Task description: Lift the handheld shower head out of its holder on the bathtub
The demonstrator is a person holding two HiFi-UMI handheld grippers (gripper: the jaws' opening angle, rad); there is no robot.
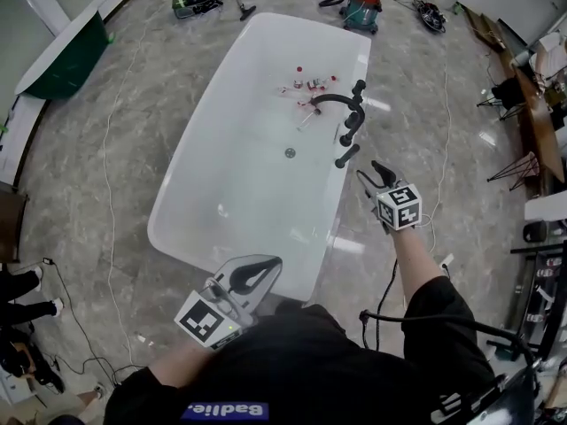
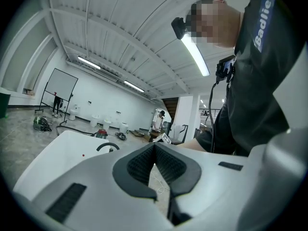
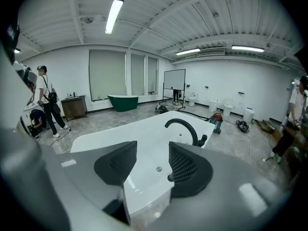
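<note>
One white oval bathtub (image 1: 221,204) stands on the grey stone floor (image 1: 133,131), and one dark green bathtub (image 1: 66,65) stands at the floor's left edge. The white tub's right rim carries one black arched spout (image 1: 330,101) and one black handheld shower head (image 1: 347,155). Its bottom has one round drain (image 1: 290,152). One red canister vacuum cleaner (image 1: 361,7) is on the floor. There are two grey tongs: left tongs (image 1: 276,261) and right tongs (image 1: 368,169).

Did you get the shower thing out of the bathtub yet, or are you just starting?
Just starting. Nothing looks done: the black shower head rests in place on the bathtub rim. In hand: the right claw is open and empty, close to it. The left claw is shut, holding nothing. Still to do: grip the shower head and lift it out.
</note>
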